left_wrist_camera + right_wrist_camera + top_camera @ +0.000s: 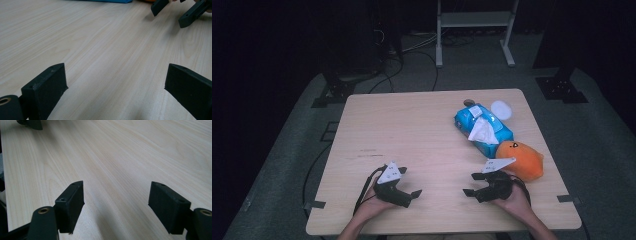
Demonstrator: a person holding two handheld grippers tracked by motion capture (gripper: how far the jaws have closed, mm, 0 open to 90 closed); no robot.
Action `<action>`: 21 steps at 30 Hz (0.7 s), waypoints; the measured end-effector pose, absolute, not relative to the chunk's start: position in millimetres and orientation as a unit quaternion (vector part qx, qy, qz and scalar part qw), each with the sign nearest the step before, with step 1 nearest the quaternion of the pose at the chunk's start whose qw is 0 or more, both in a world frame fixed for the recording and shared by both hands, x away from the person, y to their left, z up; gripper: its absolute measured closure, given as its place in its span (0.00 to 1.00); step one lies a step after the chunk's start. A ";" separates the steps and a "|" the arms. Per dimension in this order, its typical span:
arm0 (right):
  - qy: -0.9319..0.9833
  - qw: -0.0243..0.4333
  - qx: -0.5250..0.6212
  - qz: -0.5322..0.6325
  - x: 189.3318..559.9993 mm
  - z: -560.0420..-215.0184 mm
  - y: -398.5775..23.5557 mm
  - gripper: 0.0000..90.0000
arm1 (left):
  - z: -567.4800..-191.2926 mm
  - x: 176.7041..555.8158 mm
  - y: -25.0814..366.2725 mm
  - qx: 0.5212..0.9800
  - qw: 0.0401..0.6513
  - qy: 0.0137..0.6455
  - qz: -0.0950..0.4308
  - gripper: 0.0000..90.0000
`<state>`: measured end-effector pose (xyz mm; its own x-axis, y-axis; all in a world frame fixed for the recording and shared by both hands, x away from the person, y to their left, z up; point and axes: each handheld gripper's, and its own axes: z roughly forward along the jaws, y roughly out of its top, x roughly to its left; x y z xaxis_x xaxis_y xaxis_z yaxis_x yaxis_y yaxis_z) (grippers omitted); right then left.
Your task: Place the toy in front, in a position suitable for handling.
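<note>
Nearest the camera, my two hands rest at the near edge of the table (412, 130), each with a gripper pointing toward the middle of the board. The table is the biggest thing here, pale wood and bare across its left half. Next in size is the blue tissue pack (483, 129) at the far right, a white tissue sticking up from its top; touching its near end sits the orange plush toy (521, 160), and a small white lid (501, 109) lies just beyond the pack. The right gripper (473, 184) sits just beside the toy, its jaws spread wide with nothing but wood grain between them. The left gripper (412, 196) is well apart from all of it, jaws likewise wide and empty. I judge the toy and the pack to be what I reach for first. The risk I see: the toy leans on the pack, so a sideways swing of my right gripper could shove both toward the right edge, and a loose pinch on the soft plush could slip off.
</note>
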<state>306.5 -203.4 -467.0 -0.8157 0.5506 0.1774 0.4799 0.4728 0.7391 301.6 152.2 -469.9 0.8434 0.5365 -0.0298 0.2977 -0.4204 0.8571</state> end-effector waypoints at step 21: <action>0.816 0.124 0.321 0.465 311.8 -394.6 -254.5 0.30 | -471.6 302.7 148.1 0.836 0.476 0.244 0.122 0.04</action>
